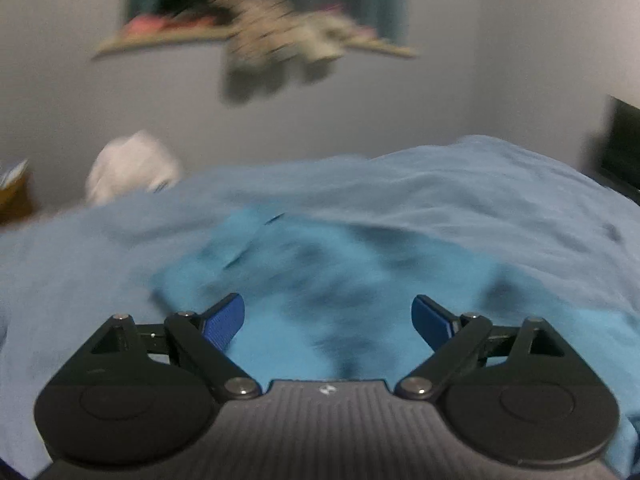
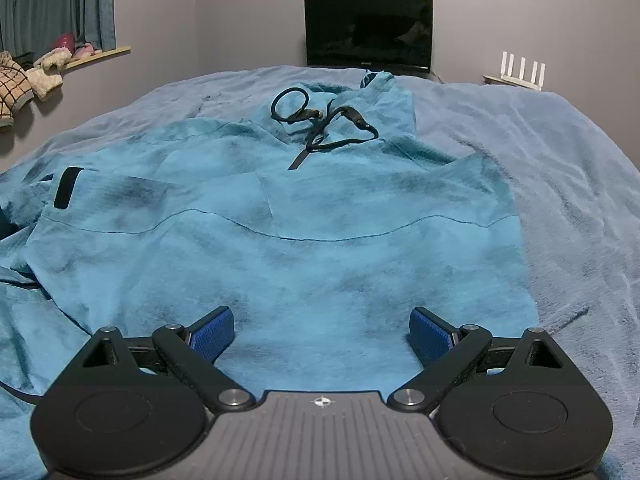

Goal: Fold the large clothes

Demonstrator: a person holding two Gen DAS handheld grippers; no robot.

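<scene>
Right now both tongs gape wide w/ nothing between: right gripper hangs just over the teal hoodie hem, left gripper too (view blurred). Hoodie lies flat on the bed blanket, long axis running straight ahead to the hood; right looks nearer.

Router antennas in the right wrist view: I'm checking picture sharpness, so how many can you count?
5, upright in a row on the white router, on a small shelf at the wall, right of the dark screen, beyond the bed. None looks hidden.
</scene>
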